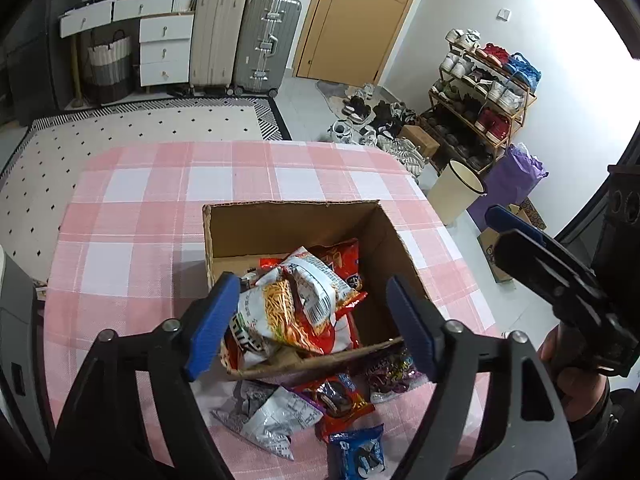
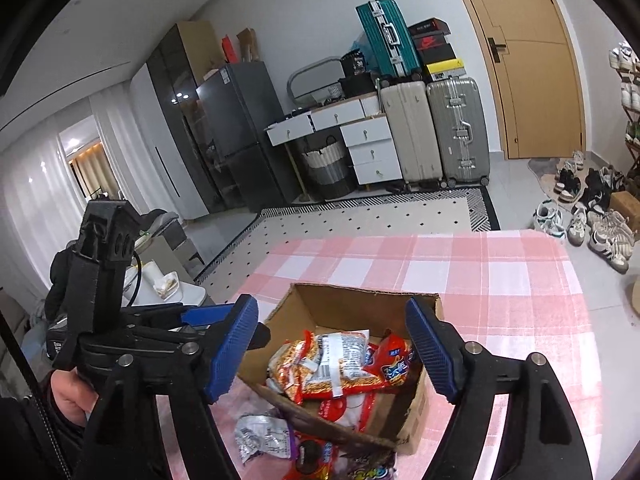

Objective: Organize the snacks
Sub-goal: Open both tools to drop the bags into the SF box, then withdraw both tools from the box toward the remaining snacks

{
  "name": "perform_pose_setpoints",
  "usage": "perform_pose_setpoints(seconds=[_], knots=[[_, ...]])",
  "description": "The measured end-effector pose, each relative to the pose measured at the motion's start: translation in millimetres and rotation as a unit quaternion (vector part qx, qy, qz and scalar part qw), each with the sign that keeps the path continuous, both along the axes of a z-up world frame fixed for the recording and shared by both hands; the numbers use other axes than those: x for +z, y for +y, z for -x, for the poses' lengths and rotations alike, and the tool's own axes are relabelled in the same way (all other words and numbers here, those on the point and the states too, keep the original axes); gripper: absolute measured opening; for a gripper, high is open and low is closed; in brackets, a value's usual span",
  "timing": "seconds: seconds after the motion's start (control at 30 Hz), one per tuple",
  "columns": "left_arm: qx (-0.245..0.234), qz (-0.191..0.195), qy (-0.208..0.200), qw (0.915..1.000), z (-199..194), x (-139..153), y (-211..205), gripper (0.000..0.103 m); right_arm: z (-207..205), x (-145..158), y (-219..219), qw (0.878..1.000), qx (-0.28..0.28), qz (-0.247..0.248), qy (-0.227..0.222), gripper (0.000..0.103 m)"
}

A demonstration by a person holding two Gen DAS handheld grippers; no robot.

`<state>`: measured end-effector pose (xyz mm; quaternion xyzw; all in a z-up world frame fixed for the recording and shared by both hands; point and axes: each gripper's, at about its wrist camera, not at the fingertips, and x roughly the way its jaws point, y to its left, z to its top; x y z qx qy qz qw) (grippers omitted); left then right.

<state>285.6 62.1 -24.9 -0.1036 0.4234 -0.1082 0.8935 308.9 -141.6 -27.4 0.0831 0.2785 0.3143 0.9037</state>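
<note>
An open cardboard box (image 1: 248, 232) stands on the pink checked table and holds several snack packets, a noodle packet (image 1: 288, 304) on top. My left gripper (image 1: 312, 282) hovers over the box's near edge, open; the noodle packet lies below, untouched by the pads. Loose on the cloth in front of the box lie a silver packet (image 1: 268, 416), a red packet (image 1: 336, 396), a blue cookie packet (image 1: 356, 452) and a purple packet (image 1: 392, 372). My right gripper (image 2: 330, 302) is open above the box (image 2: 360, 300), with nothing held. The same packets (image 2: 340, 364) show beneath it.
The table (image 1: 140, 220) has bare cloth left of and behind the box. A cream waste bin (image 1: 456, 192), a shoe rack (image 1: 480, 92) and floor shoes stand to the right. Suitcases (image 1: 240, 40) and drawers line the far wall. A hand (image 2: 68, 392) grips the left tool.
</note>
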Motion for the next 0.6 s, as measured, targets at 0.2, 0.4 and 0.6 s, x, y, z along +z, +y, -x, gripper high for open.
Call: perform_pose_setpoints(seconds=[0.2,0.4,0.6], knots=[[-0.001,-0.009,-0.014,0.9999,22,12,-5,0.079,30,12,-2,1.000,0.004,-0.001,-0.028,0.082],[0.002,-0.018,-0.026,0.9995,41,24,-7,0.081,55,20,-7,0.999,0.000,-0.006,-0.040,0.089],[0.004,-0.038,-0.036,0.9986,68,32,-13,0.082,78,23,-11,0.999,-0.004,-0.010,-0.046,0.095]])
